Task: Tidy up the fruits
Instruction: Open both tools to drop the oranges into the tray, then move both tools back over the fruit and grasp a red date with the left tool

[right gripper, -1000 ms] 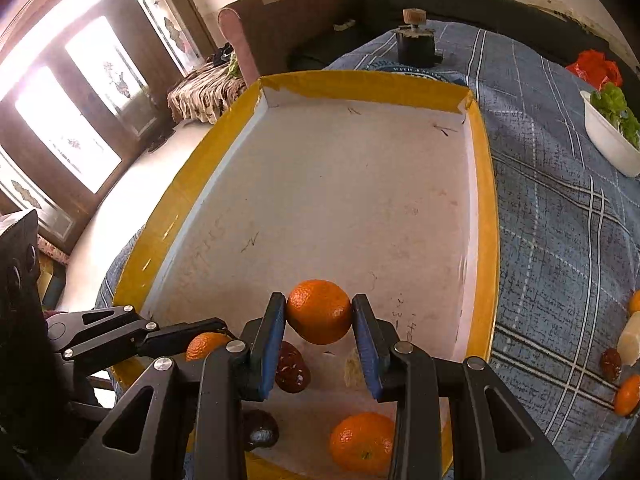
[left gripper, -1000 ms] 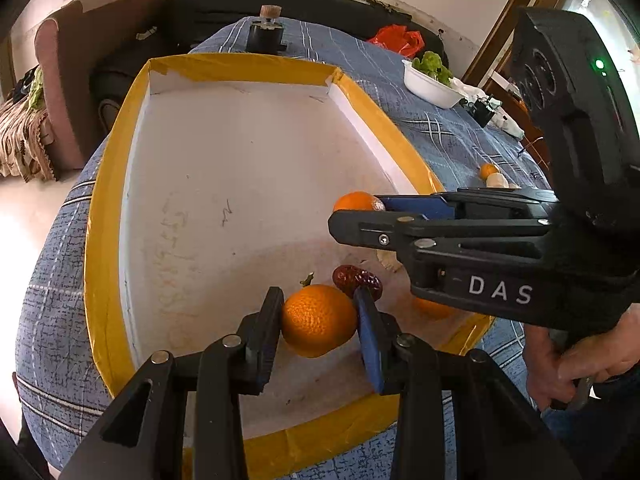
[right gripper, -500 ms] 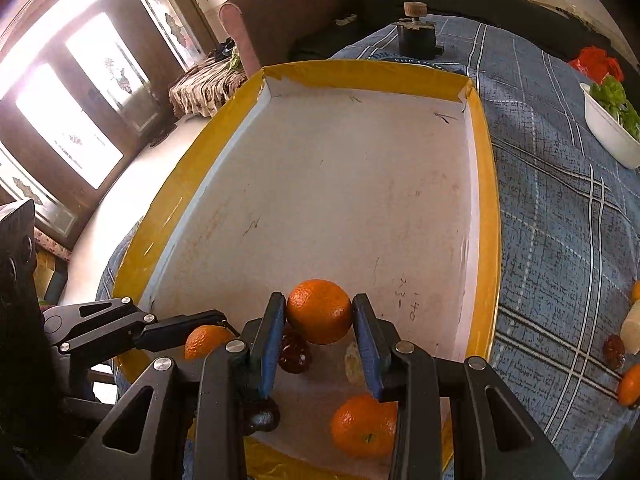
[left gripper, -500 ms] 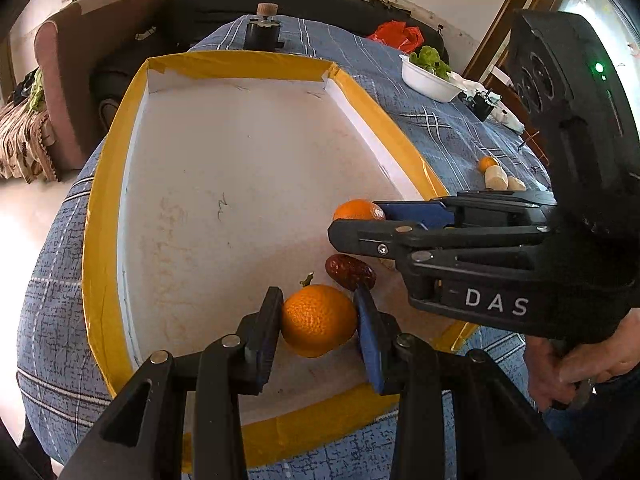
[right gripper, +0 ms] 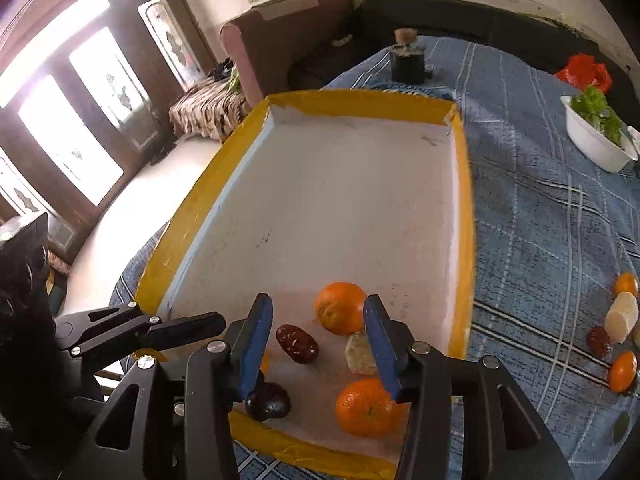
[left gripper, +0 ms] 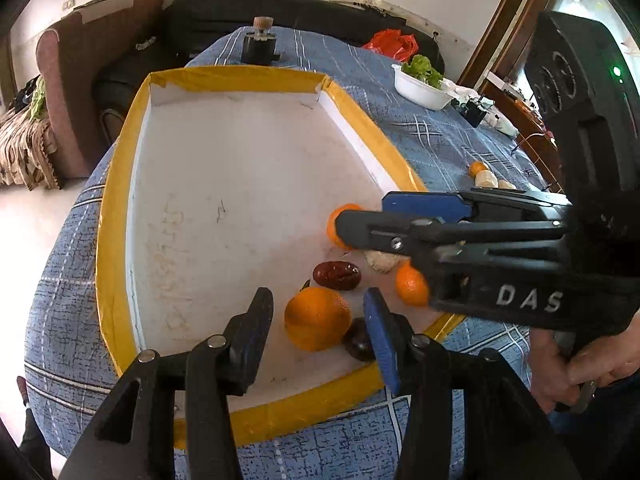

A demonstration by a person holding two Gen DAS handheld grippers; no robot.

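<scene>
A white tray with a yellow taped rim [left gripper: 116,216] [right gripper: 188,224] lies on the blue checked tablecloth. My left gripper [left gripper: 316,298] has its jaws opening around a large orange [left gripper: 318,318] that rests on the tray floor, with gaps on both sides. The jaws of my right gripper [right gripper: 317,302] [left gripper: 362,214] are opening too. Its orange [right gripper: 340,308] sits on the tray just beyond the right fingertip, free of the pads. Beside these lie a red date [right gripper: 298,343] [left gripper: 336,275], a pale chunk [right gripper: 360,354], another orange [right gripper: 366,408] [left gripper: 411,286] and a dark fruit [right gripper: 268,400].
On the cloth right of the tray lie two small oranges [right gripper: 626,283] [right gripper: 622,366], a pale piece [right gripper: 620,318] and a date [right gripper: 598,340]. A white bowl of greens [right gripper: 600,148], a corked black jar [right gripper: 408,60] and a red bag [right gripper: 584,72] stand farther back. A hand [left gripper: 592,364] holds the right gripper.
Both grippers' jaws have spread and let go of their oranges. The right gripper has drawn back a little, leaving its orange on the tray floor.
</scene>
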